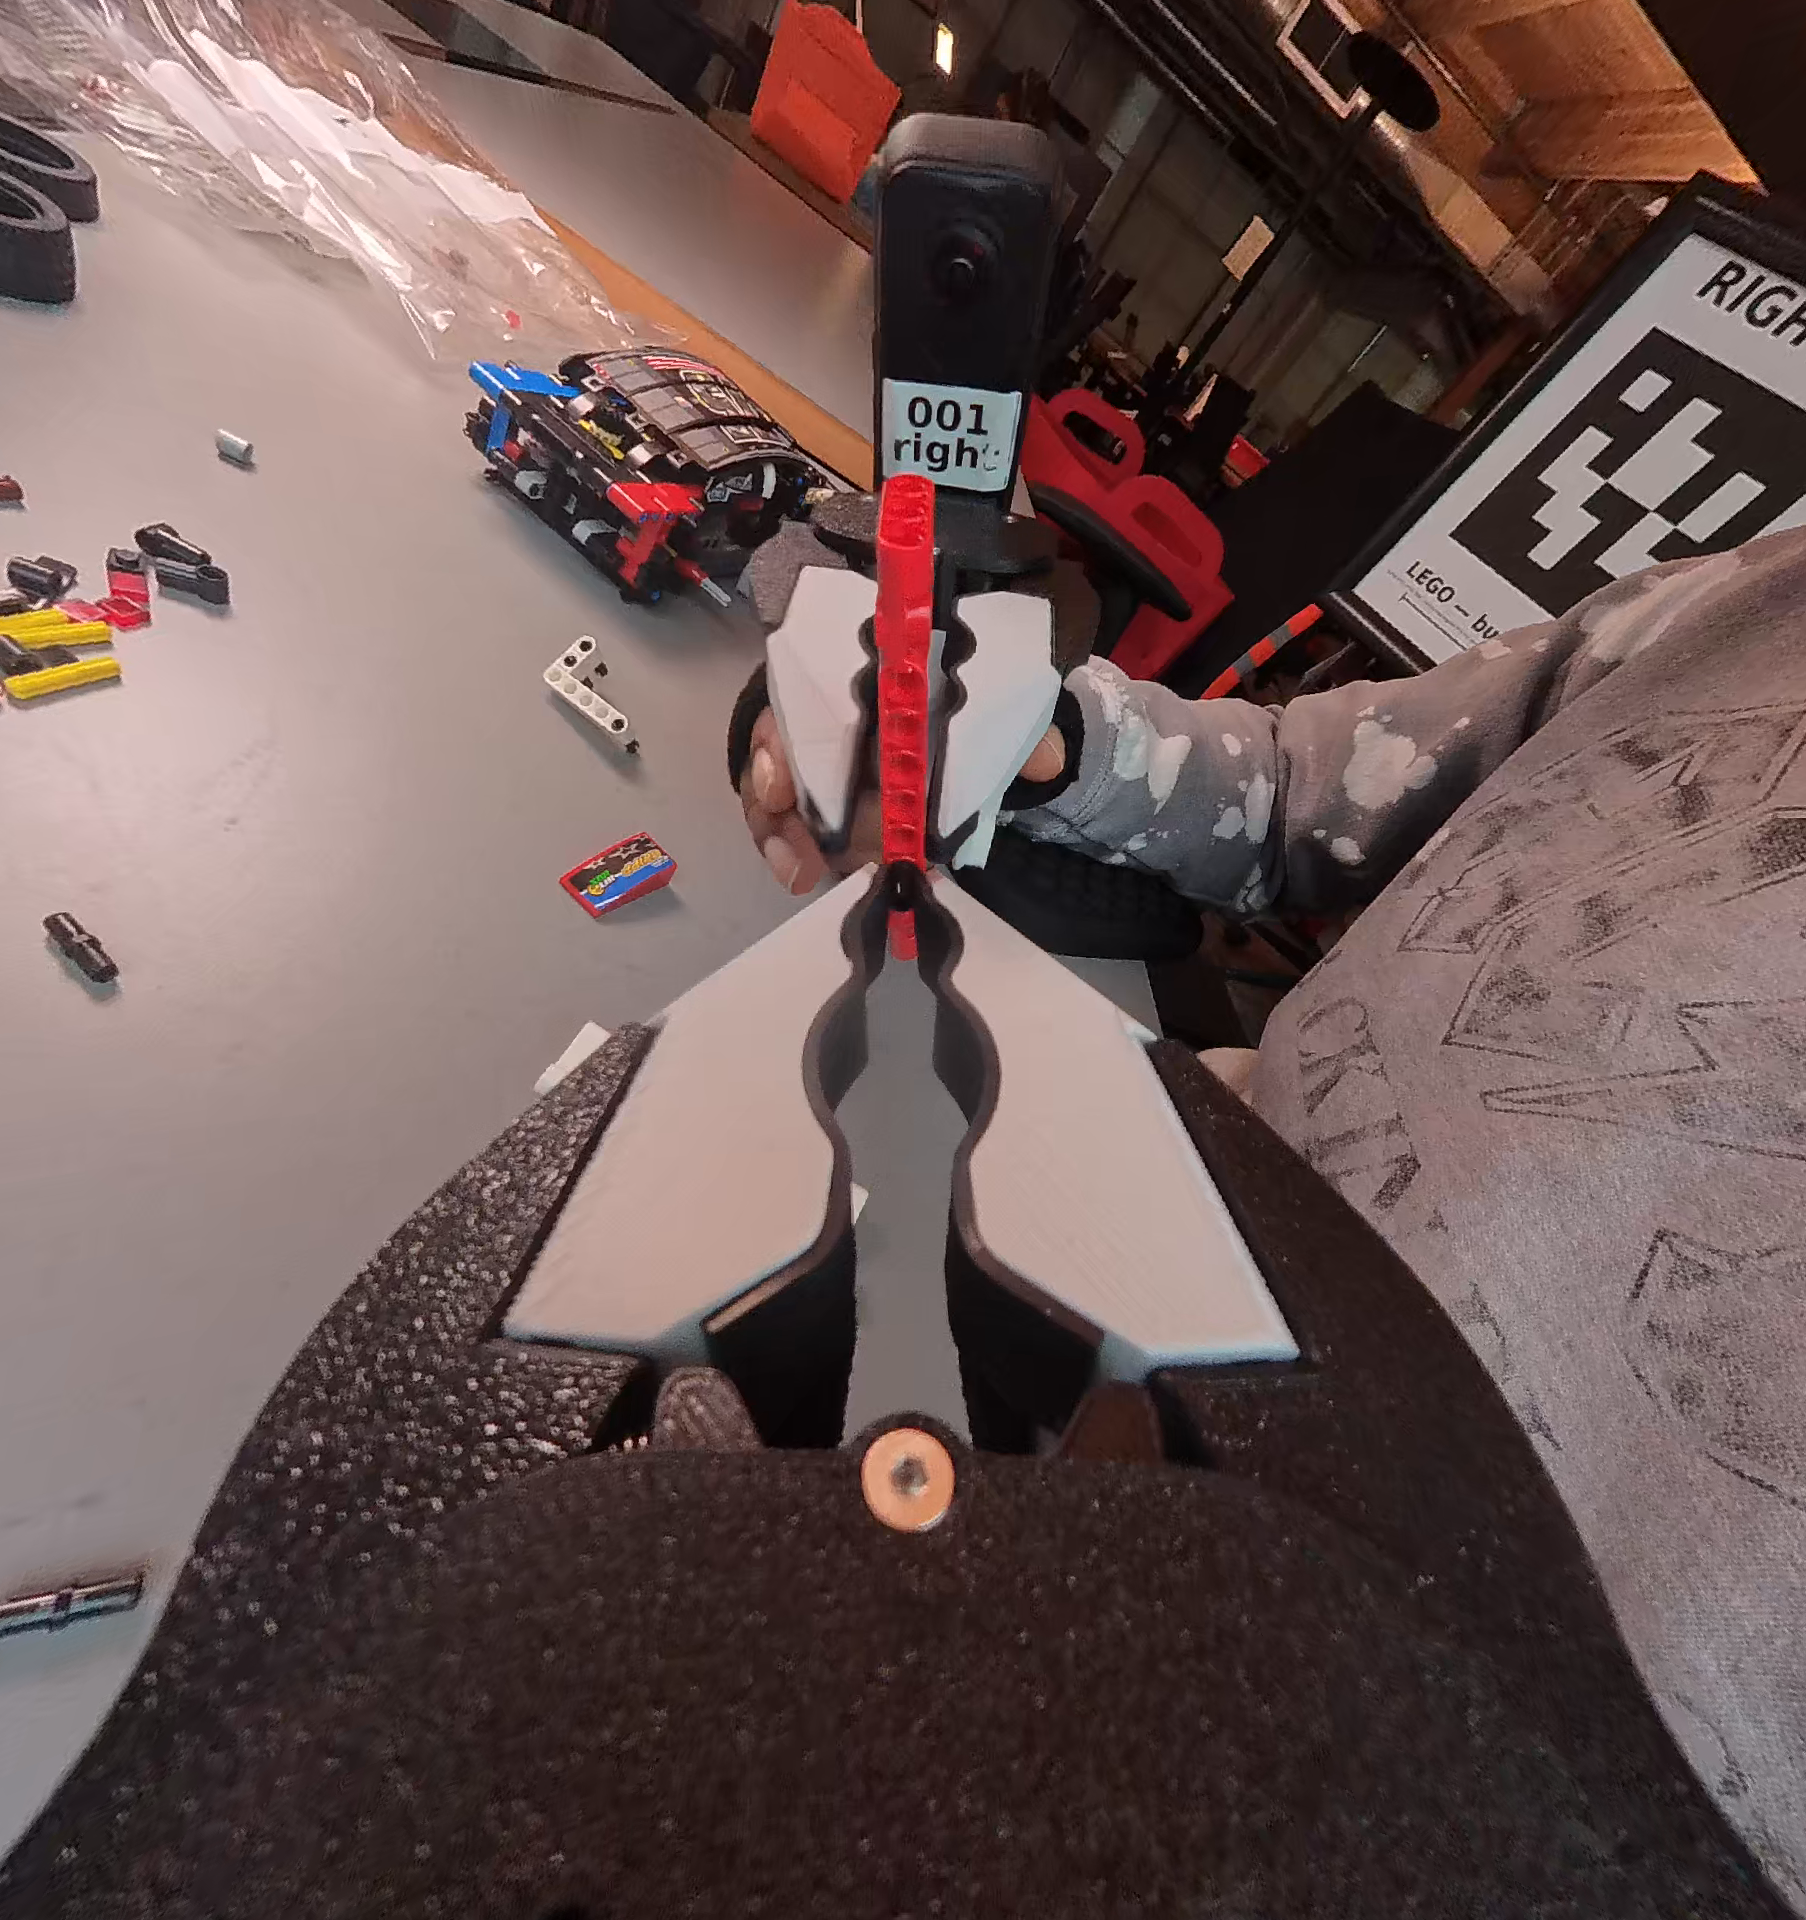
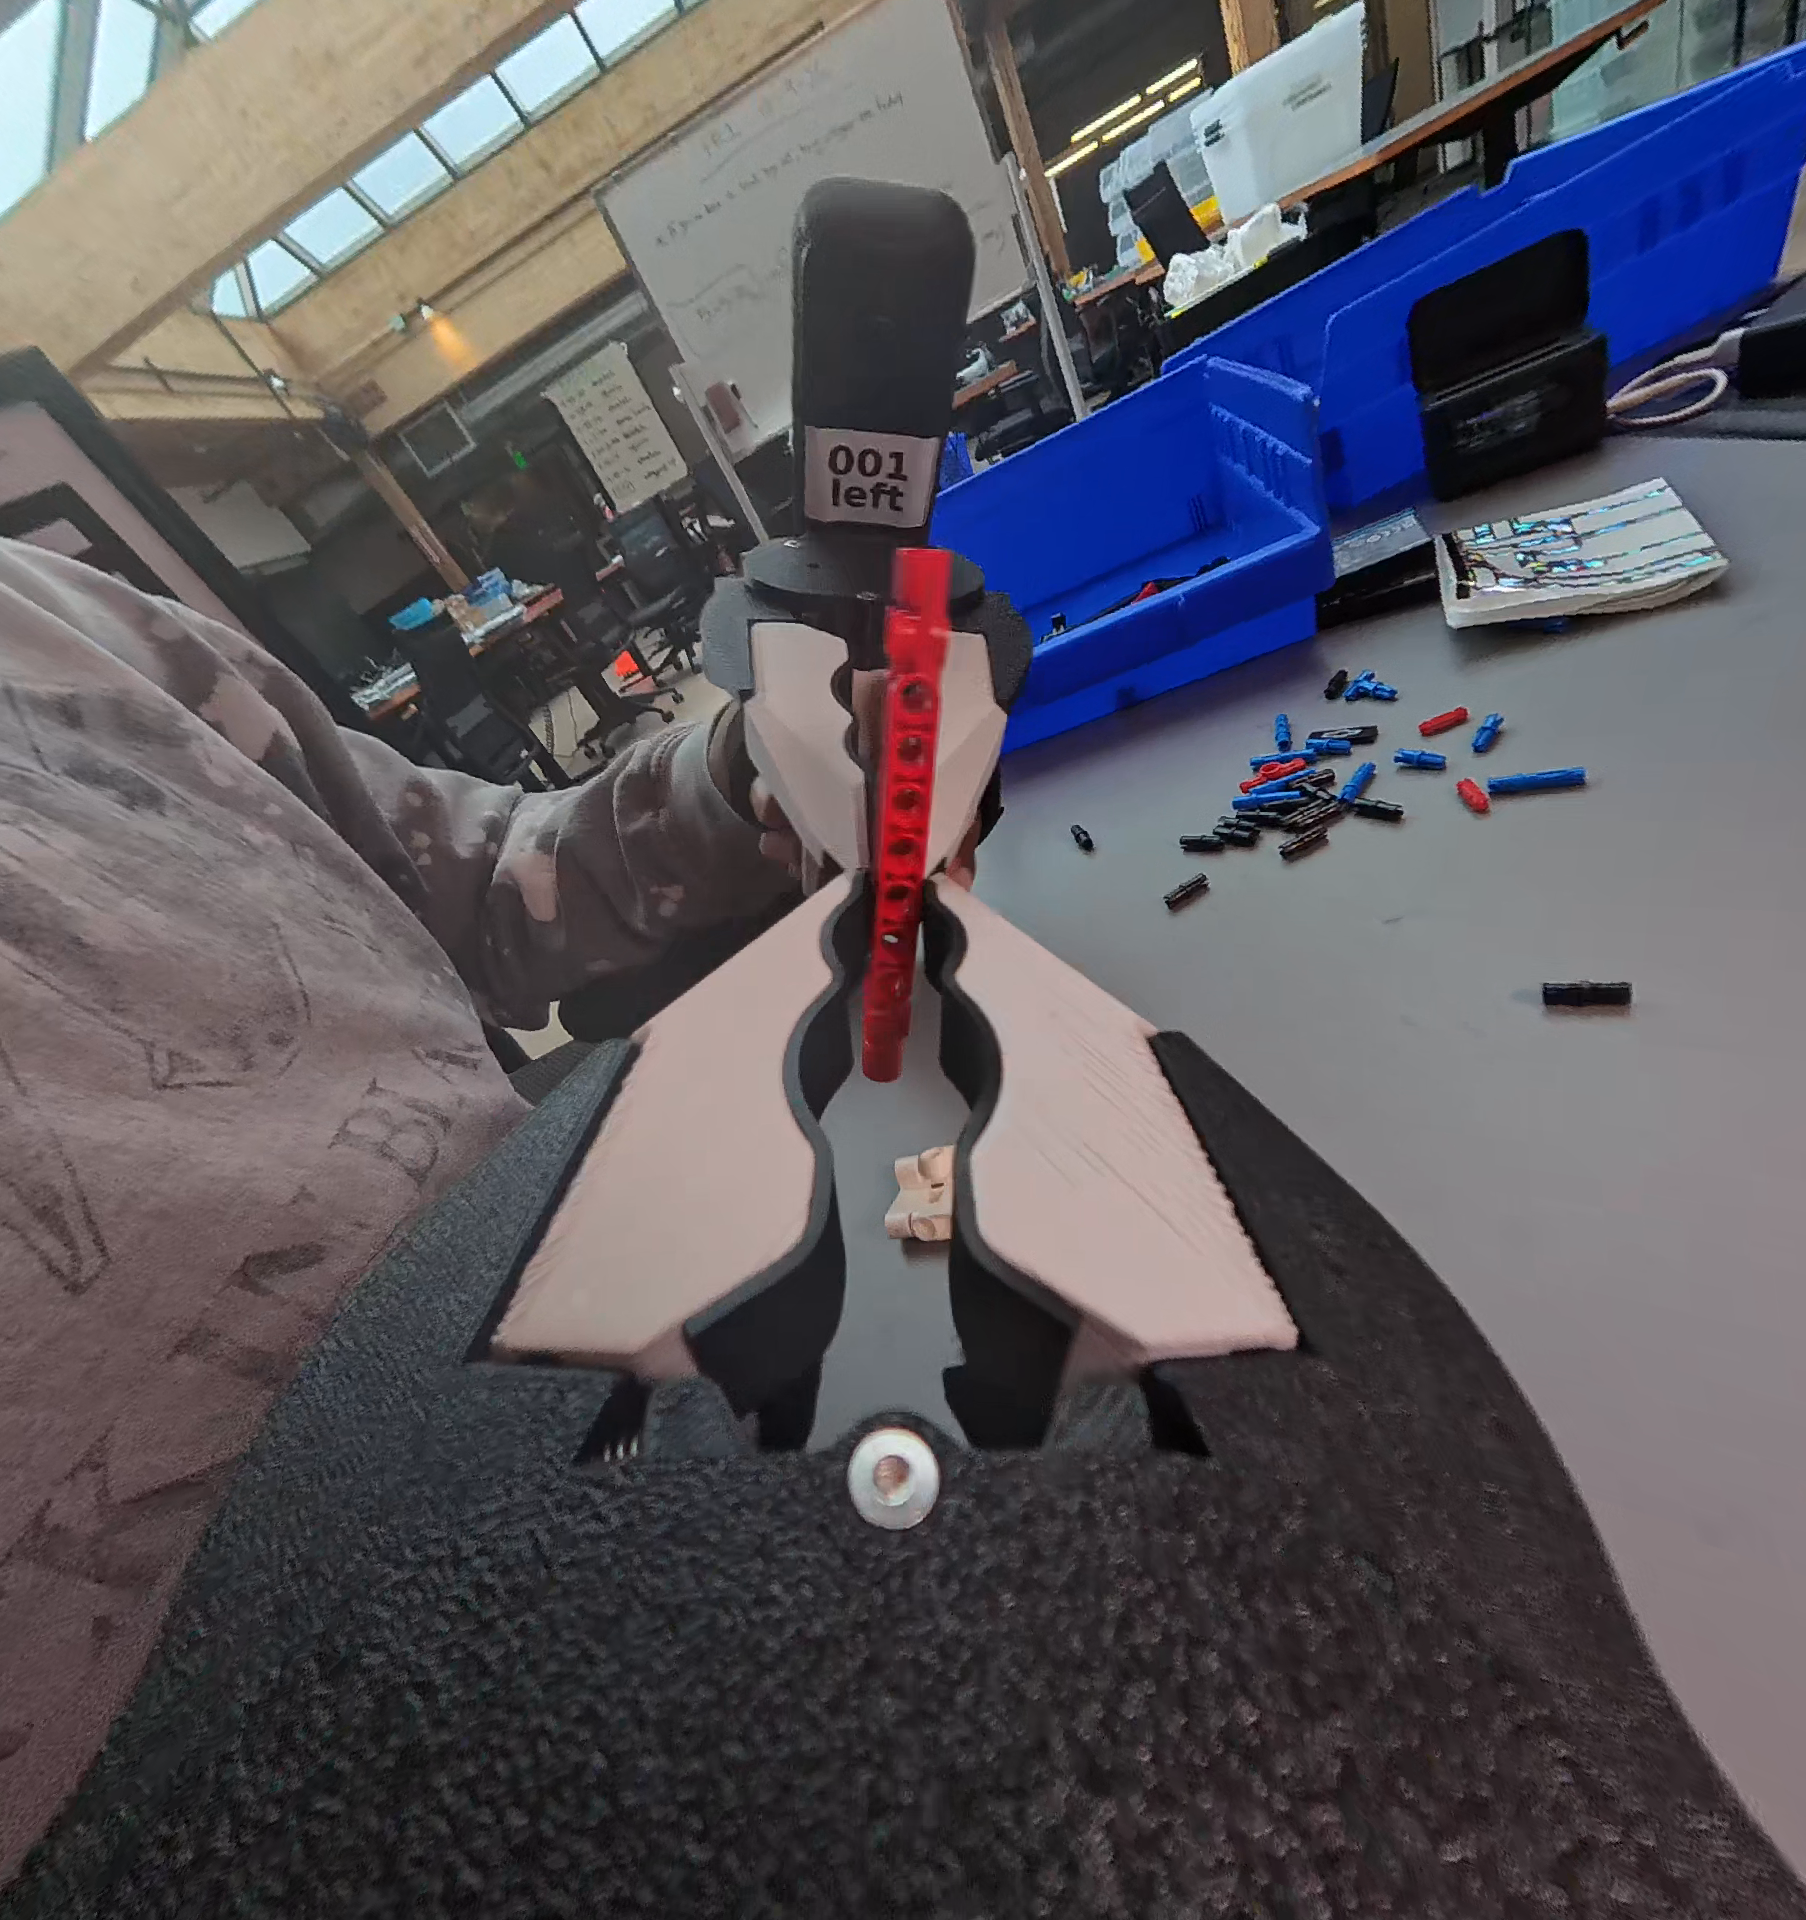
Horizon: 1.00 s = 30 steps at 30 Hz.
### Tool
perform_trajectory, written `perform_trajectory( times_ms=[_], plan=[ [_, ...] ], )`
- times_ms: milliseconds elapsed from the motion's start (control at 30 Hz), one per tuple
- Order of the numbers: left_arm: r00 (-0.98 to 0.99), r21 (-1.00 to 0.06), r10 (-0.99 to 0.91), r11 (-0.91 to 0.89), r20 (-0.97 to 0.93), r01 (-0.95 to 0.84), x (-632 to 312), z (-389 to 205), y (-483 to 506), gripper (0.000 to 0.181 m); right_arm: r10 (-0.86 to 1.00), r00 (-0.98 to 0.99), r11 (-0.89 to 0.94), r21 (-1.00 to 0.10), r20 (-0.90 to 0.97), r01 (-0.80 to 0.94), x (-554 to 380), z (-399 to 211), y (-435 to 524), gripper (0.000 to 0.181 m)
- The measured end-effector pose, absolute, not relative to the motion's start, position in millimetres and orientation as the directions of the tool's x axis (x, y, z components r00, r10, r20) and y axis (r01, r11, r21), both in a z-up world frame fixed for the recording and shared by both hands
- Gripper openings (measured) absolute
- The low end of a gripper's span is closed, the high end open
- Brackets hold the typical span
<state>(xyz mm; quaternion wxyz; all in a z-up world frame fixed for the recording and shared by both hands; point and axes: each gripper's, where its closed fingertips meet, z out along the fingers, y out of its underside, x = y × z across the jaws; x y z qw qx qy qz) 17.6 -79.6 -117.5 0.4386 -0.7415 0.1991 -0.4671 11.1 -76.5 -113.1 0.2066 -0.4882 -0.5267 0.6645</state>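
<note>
A long red holed beam (image 1: 901,707) is held in the air between both grippers, which face each other tip to tip. My left gripper (image 1: 899,888) is shut on the near end of the beam. The right gripper (image 1: 909,727) shows beyond it, its white fingers closed on the beam's middle. In the right wrist view my right gripper (image 2: 894,883) is shut on the red beam (image 2: 904,790), whose end reaches back between the jaws. The left gripper (image 2: 878,748) shows behind it, around the same beam. A small beige piece (image 2: 920,1195) lies on the table below.
On the grey table (image 1: 255,1039): a partly built model car (image 1: 650,468), loose pieces (image 1: 47,613), a white L-shaped beam (image 1: 589,691), a red printed tile (image 1: 618,873), black tyres (image 1: 5,208). To the right: blue bins (image 2: 1138,582), a pile of pins (image 2: 1314,790), a booklet (image 2: 1574,551). Less than 4 cm separates the two grippers' tips. Left tips and right tips are each some 12 centimeters from the red printed tile (image 1: 618,873).
</note>
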Motion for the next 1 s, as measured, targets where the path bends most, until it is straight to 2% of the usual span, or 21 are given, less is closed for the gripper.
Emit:
perform_trajectory(
  times_ms=[267, 333, 433, 533, 733, 867, 933, 1000],
  plan=[
    [0.496, -0.854, -0.718, -0.511, 0.488, 0.101, 13.1, -107.6, -81.4, 0.001, 0.854, -0.438, -0.219, -0.958, -0.280, 0.186, 11.2, -101.6, -79.3, 0.007],
    [0.546, -0.860, -0.689, -0.494, 0.477, 0.129, -7.7, -104.7, -78.8, 0.002, 0.876, -0.391, -0.257, -0.959, -0.283, 0.119, 22.0, -87.4, -54.2, 0.007],
    [0.681, -0.870, -0.581, -0.461, 0.445, 0.175, -62.0, -103.8, -68.9, 0.000, 0.917, -0.287, -0.275, -0.960, -0.277, 0.050, 44.4, -73.9, -9.3, 0.007],
    [0.901, -0.851, -0.364, -0.525, 0.236, 0.011, -106.3, -149.4, -48.3, 0.006, 0.910, -0.267, -0.302, -0.949, -0.316, 0.094, 36.0, -85.4, -11.6, 0.007],
    [0.989, -0.718, -0.144, -0.692, 0.038, -0.073, -145.5, -211.1, -37.6, 0.024, 0.865, -0.333, -0.326, -0.925, -0.376, 0.197, 19.2, -107.3, -41.0, 0.007],
    [0.973, -0.773, -0.230, -0.623, 0.032, -0.122, -121.3, -193.8, -34.7, 0.034, 0.860, -0.323, -0.343, -0.916, -0.395, 0.206, 19.9, -110.8, -39.0, 0.007],
    [0.922, -0.824, -0.362, -0.558, 0.135, -0.099, -84.0, -177.8, -37.4, 0.034, 0.845, -0.330, -0.366, -0.906, -0.420, 0.214, 19.9, -111.6, -39.2, 0.007],
    [0.799, -0.862, -0.519, -0.507, 0.304, -0.002, -39.1, -153.5, -46.5, 0.034, 0.837, -0.338, -0.369, -0.900, -0.430, 0.232, 18.5, -114.6, -42.7, 0.007]
  ],
)
